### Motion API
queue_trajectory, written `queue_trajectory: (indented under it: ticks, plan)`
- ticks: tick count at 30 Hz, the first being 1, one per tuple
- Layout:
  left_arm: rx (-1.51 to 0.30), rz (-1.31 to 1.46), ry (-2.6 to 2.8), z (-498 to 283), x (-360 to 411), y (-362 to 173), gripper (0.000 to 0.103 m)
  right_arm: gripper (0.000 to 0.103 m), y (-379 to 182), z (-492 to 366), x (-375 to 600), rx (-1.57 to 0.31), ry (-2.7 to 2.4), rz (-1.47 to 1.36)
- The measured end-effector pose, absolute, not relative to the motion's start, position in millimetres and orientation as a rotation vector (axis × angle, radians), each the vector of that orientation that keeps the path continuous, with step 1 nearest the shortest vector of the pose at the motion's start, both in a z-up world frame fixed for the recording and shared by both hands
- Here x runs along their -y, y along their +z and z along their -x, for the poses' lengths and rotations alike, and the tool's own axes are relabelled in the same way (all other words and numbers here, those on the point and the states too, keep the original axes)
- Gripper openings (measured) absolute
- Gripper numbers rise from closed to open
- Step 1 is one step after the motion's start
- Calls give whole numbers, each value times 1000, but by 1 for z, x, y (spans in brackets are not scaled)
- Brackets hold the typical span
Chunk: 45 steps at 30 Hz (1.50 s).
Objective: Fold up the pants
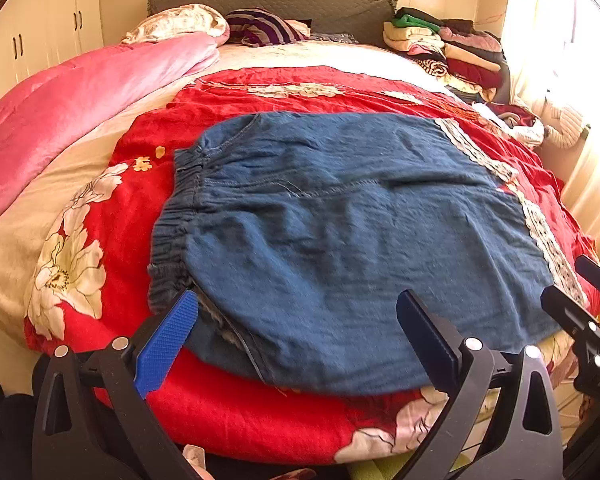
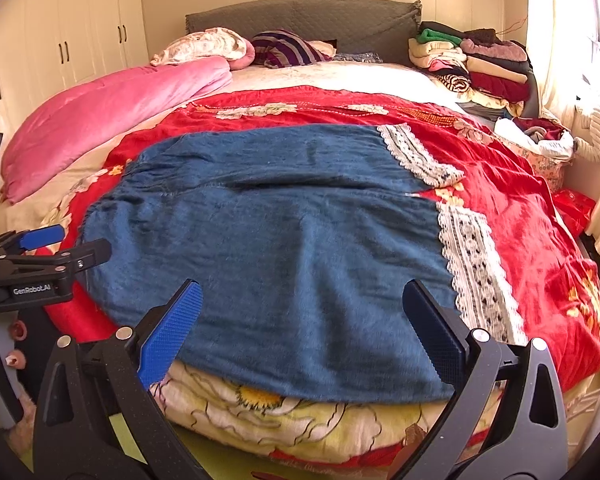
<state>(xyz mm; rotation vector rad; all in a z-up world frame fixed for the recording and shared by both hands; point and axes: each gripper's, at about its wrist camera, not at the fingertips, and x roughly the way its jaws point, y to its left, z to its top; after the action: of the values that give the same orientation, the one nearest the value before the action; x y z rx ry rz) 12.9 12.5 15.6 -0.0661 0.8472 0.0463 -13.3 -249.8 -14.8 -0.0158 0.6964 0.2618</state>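
Your pants (image 1: 340, 240) lie spread flat across the middle of both frames, on the red flowered blanket (image 1: 112, 208) that covers the bed (image 1: 24, 240). The elastic waistband sits at the left and the lace-trimmed hems (image 2: 472, 272) at the right. Your left gripper (image 1: 304, 336) has its fingers spread wide at the lower edge of its frame, the left finger (image 1: 168, 340) just beside the waistband corner; whether it touches the cloth is hard to tell. Your right gripper (image 2: 308, 332) also has its fingers spread, over the near edge of the pants, pinching nothing. A stack of folded clothes (image 2: 480, 68) sits at the upper right.
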Motion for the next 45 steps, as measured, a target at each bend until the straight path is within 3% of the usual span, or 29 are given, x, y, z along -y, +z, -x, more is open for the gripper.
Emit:
queue_trajectory:
  ticks: [15,19,25,36,45]
  plan:
    - [-873,146,127,-71,-76,20,99,95,18,-77,231,-797,256,55]
    - [-866,157,141,-90,-94,25,99,95,41,-98,222,-721,272,53]
    - [-890,209,204,-135,-135,18,99,95,31,-158,187,-780,351,112]
    - [-951,132,202,-191,-166,1,99,95,65,-228,140,-813,460,123]
    - [-991,120,145,-224,-163,-21,99,95,32,-269,114,-873,520,247]
